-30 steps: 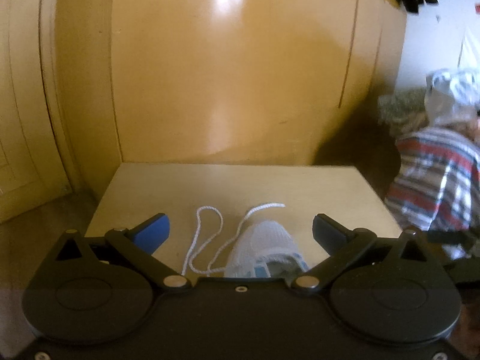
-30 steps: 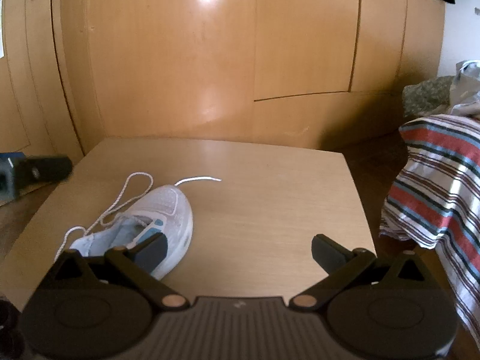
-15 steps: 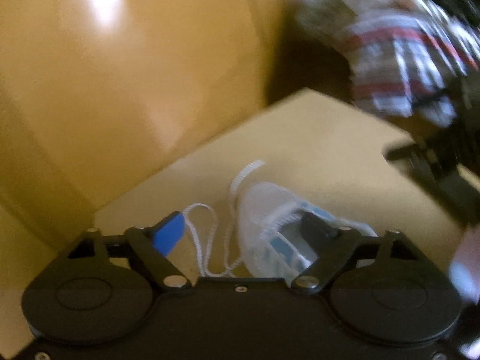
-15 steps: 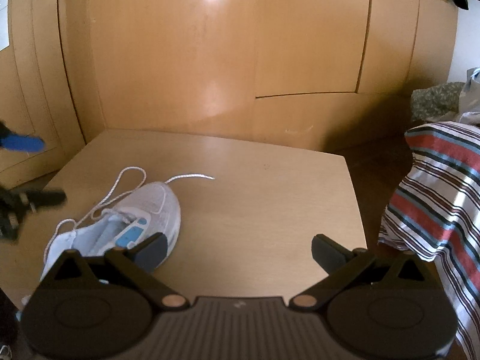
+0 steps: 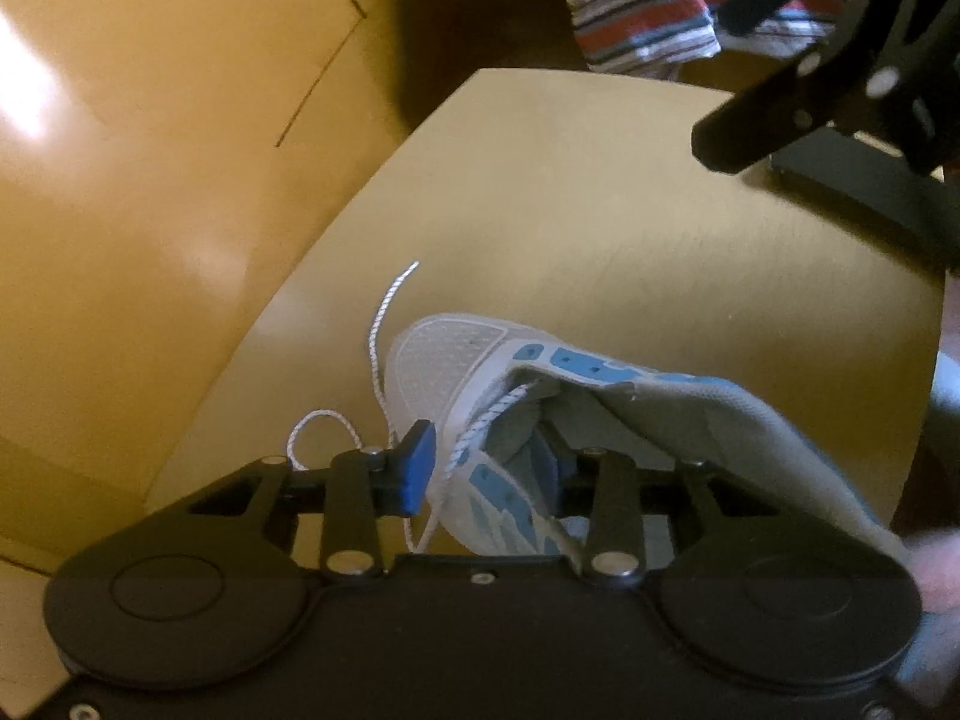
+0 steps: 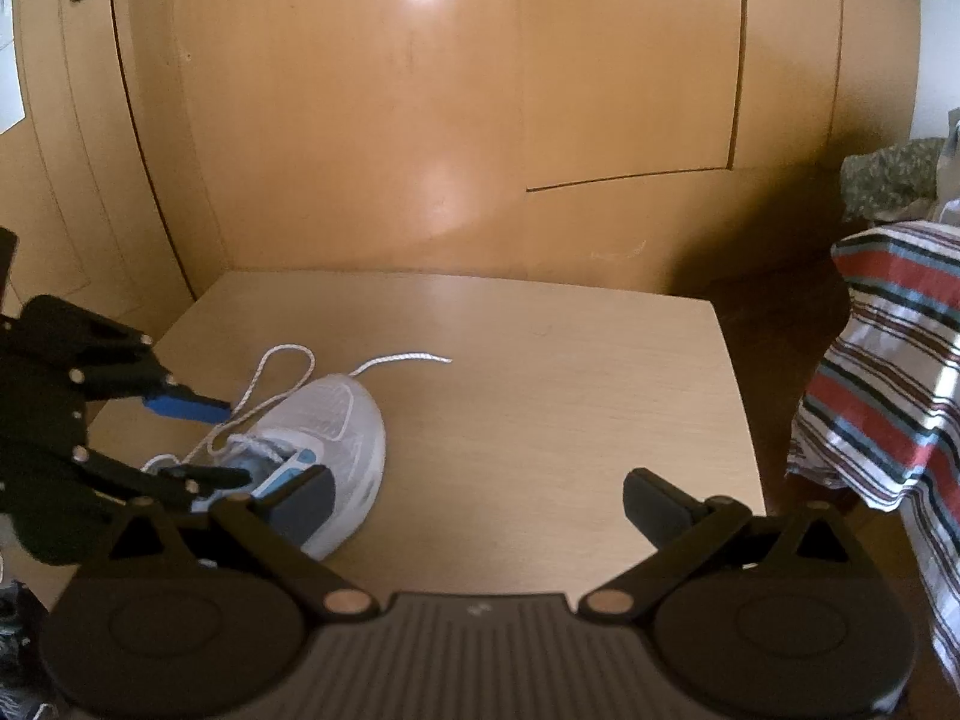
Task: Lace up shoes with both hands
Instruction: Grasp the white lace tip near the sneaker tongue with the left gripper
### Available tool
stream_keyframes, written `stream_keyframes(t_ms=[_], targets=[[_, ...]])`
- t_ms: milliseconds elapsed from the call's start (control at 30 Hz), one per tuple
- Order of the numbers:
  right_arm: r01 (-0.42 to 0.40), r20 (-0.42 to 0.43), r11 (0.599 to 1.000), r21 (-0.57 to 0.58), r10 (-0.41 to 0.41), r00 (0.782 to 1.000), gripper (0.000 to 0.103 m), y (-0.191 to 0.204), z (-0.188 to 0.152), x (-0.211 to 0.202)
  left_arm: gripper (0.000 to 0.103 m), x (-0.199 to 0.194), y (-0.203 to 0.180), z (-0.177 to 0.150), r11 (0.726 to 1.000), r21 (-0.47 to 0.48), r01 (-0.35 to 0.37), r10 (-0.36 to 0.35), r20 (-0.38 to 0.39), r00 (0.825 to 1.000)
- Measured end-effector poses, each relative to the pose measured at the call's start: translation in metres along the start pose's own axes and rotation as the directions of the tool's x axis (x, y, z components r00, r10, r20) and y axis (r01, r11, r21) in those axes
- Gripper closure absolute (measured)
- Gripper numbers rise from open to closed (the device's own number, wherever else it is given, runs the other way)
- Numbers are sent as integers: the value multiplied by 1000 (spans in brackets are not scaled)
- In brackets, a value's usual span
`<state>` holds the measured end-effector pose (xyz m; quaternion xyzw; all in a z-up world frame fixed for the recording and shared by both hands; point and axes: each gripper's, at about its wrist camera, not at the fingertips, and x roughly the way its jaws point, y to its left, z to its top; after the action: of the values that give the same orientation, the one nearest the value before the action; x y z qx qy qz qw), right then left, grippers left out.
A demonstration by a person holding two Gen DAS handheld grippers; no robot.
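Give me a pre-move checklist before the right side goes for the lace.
1. Left hand-held gripper on the shoe: ok, fingers straddle the side wall by the eyelets; whether it pinches, cannot tell.
2. Right hand-held gripper free: ok, jaws wide, nothing between them.
3. Lace end reachable: ok, loose end lies bare on the table past the toe.
4. Lace clear of the left fingers: not ok, a strand runs right beside the blue pad.
5. Lace threaded through eyelets: cannot tell, too blurred.
6. Path for the right hand-held gripper: ok, bare table between it and the lace end.
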<state>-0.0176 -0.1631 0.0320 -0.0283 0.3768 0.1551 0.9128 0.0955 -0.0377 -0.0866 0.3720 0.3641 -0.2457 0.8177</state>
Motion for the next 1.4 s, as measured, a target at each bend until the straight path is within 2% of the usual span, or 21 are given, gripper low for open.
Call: stream_keyframes(t_ms=[100, 300, 433, 467, 500, 633, 733, 900, 1067, 1133, 1200, 1333, 1400], targets=[[-12, -8, 1000, 1, 12, 1000, 0, 2, -1, -1, 69, 9, -6, 1, 996, 86, -12, 11, 12, 1000], [-25, -18, 1000, 5, 25, 1000, 0, 3, -2, -2, 85, 16, -12, 6, 988, 154, -21, 19, 15, 1000], [-32, -29, 999, 7, 32, 999, 0, 3, -3, -1, 86, 16, -18, 7, 978, 208, -34, 32, 16, 999], [-34, -31, 999, 5, 34, 999, 0, 4, -3, -1, 88, 15, -19, 7, 976, 216, -36, 33, 17, 999], [-33, -33, 999, 3, 33, 999, 0, 4, -4, -1, 94, 15, -21, 8, 972, 232, -45, 42, 17, 999], [-40, -41, 999, 1, 40, 998, 0, 5, -6, -1, 101, 14, -26, 7, 956, 284, -75, 70, 29, 997], [-52, -41, 999, -2, 52, 998, 0, 7, -6, -1, 101, 7, -17, 7, 966, 249, -75, 68, 35, 997], [-92, -35, 995, -24, 91, 995, 0, 15, -9, -1, 101, -15, 11, 0, 996, 73, -56, 50, 85, 995], [-102, 6, 994, -51, 102, 995, 1, 28, -9, -1, 101, -34, 28, -8, 999, -40, -26, 32, 152, 988], [-114, 25, 993, -11, 114, 993, 8, 26, -5, 1, 101, -37, 26, -9, 999, -51, -16, 24, 168, 986], [-169, 23, 983, 76, 167, 986, 14, 19, 0, 6, 101, -40, 23, -10, 999, -50, -8, 17, 176, 984], [-235, -4, 949, 213, 241, 971, 40, 9, 2, 20, 101, -48, 19, -13, 997, -75, 31, -15, 208, 978], [-271, -13, 913, 305, 289, 957, 48, 2, 1, 27, 101, -48, 16, -13, 997, -67, 41, -26, 211, 977]])
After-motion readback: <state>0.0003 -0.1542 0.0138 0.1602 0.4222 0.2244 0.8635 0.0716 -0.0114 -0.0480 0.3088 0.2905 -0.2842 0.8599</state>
